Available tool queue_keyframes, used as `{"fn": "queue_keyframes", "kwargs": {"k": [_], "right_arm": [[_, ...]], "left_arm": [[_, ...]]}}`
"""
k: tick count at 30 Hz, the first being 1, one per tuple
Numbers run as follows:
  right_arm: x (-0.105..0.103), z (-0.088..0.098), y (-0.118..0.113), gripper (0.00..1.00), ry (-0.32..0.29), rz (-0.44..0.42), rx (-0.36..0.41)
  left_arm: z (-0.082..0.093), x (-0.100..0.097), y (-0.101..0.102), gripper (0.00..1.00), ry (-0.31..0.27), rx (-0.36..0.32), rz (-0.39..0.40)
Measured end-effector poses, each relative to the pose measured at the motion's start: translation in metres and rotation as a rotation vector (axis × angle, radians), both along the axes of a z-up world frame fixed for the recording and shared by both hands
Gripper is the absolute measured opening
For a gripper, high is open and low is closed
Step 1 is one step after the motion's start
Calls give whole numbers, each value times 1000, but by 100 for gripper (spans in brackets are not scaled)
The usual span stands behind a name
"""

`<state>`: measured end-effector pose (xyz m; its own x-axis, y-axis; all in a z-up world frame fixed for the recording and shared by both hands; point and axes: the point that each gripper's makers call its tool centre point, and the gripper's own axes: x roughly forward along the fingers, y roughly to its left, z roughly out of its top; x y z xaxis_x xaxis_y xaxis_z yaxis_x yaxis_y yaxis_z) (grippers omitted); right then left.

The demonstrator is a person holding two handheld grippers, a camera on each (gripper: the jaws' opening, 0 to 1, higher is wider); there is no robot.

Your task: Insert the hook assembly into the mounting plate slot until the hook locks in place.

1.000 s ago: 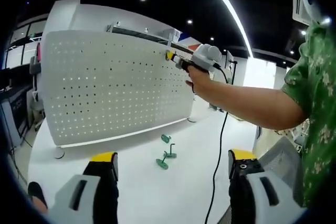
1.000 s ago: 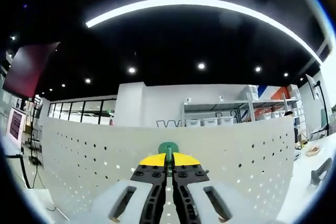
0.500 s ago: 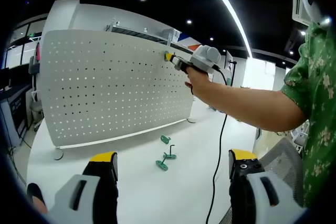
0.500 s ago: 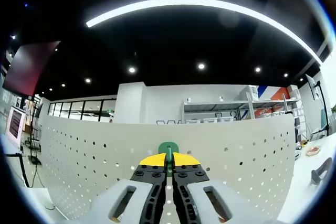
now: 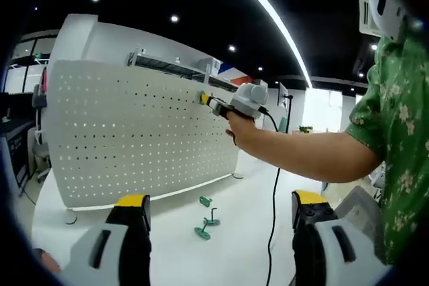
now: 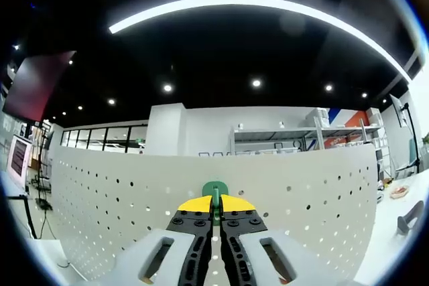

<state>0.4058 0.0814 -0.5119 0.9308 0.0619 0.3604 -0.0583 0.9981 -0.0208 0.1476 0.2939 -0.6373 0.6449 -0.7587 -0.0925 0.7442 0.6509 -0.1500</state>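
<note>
A white perforated mounting plate (image 5: 134, 132) stands upright on a white table. In the left gripper view my right gripper (image 5: 205, 99) is held up against the plate's upper right part by a person's hand. My right gripper (image 6: 215, 200) is shut on a green hook (image 6: 214, 189), whose top shows above the yellow jaw tips, close to the plate (image 6: 322, 199). My left gripper (image 5: 214, 209) stands open low over the table, nothing between its fingers. Three green hooks (image 5: 206, 218) lie on the table in front of the plate.
A black cable (image 5: 273, 185) hangs from the right gripper down to the table. The person's green patterned sleeve (image 5: 395, 132) is at the right. Shelving and ceiling lights lie behind the plate.
The left gripper view has shifted, so the plate and right gripper sit a little lower and further left. The right gripper stays shut on the hook at the plate.
</note>
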Motion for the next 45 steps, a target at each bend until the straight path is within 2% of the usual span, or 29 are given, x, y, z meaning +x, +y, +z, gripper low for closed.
{"fn": "queue_keyframes", "kwargs": {"k": [8,26,45], "right_arm": [[1,-2,-1,1,3,-1,3],[4,-7,0,1,11,-2,1],[5,-3,-2,1,0,-8,-3]], "left_arm": [[8,0,-1,89,-33,-12,-10],[8,-1,-2,88,-29,-7,-21],[4,-1,-3,87,-18,-3,-30]]}}
